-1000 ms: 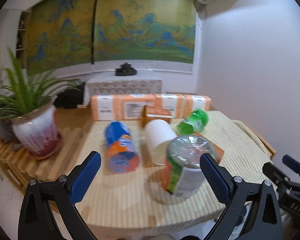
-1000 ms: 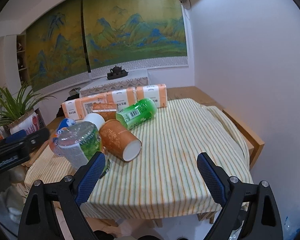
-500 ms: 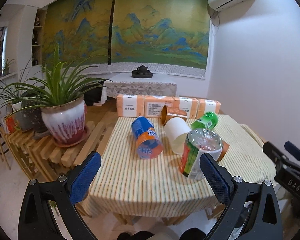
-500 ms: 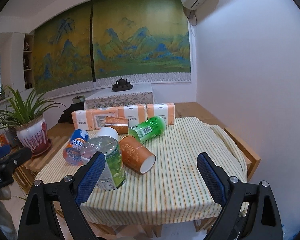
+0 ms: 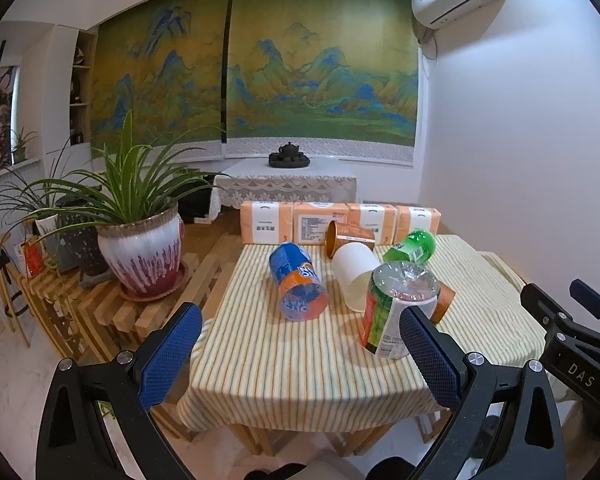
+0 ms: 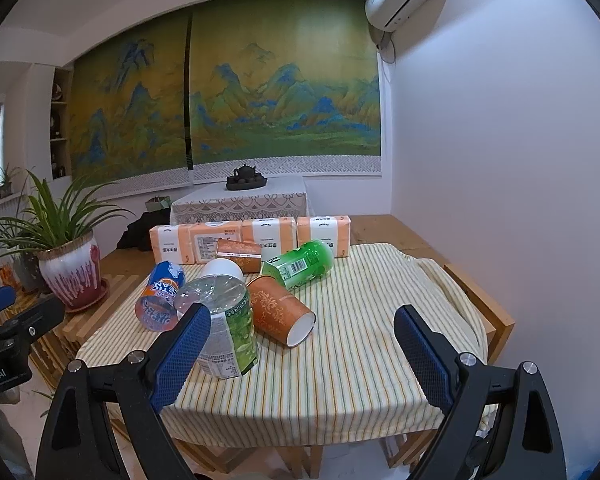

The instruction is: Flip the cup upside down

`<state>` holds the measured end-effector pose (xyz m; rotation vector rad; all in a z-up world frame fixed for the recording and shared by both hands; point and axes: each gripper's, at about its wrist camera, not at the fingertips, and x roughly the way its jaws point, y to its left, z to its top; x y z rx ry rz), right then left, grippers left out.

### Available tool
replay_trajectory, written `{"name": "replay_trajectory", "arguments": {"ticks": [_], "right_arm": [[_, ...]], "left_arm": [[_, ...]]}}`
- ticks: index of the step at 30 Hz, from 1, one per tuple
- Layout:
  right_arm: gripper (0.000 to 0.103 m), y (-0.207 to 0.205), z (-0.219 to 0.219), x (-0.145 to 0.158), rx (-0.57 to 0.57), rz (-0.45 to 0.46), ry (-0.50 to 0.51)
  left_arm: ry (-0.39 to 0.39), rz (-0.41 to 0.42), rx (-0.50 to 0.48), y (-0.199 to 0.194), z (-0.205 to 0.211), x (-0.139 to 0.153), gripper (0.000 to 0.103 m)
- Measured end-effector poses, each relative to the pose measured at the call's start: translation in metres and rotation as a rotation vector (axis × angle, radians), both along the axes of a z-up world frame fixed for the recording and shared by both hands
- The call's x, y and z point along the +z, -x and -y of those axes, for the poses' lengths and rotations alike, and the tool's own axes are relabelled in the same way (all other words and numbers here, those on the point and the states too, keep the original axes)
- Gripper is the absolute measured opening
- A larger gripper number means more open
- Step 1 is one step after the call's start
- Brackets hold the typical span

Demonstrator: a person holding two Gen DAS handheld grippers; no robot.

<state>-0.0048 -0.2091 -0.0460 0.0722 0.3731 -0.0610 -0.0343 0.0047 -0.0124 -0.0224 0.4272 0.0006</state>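
Both tongs stand wide open and hold nothing. The left gripper (image 5: 300, 354) fills the bottom of the left wrist frame; the right gripper (image 6: 302, 354) fills the bottom of the right wrist frame. Neither touches any object.

The striped tablecloth (image 6: 360, 360) covers the table at centre frame. The orange paper cup (image 6: 280, 312) lies on its side at centre of the right wrist frame, its white open mouth turned toward the lower right. It sits just beside the clear bottle with a green label (image 6: 224, 328), which lies left of it. A white cup (image 5: 354, 276) lies on its side at centre of the left wrist frame. A second orange cup (image 5: 350, 236) lies behind it, near the tissue packs (image 5: 332, 226). A green bottle (image 6: 300, 266) and a blue-and-orange bottle (image 5: 296, 286) also lie flat. A potted plant (image 5: 140, 252) stands at left, off the table.
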Motion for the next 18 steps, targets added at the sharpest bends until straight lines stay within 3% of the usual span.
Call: {"name": "replay_trajectory", "arguments": {"ticks": [18], "right_arm": [[0.091, 0.0018, 0.0057, -0.0016, -0.003, -0.002, -0.012]], "left_arm": [[0.000, 0.004, 0.020, -0.0028, 0.0004, 0.0005, 0.101]]}}
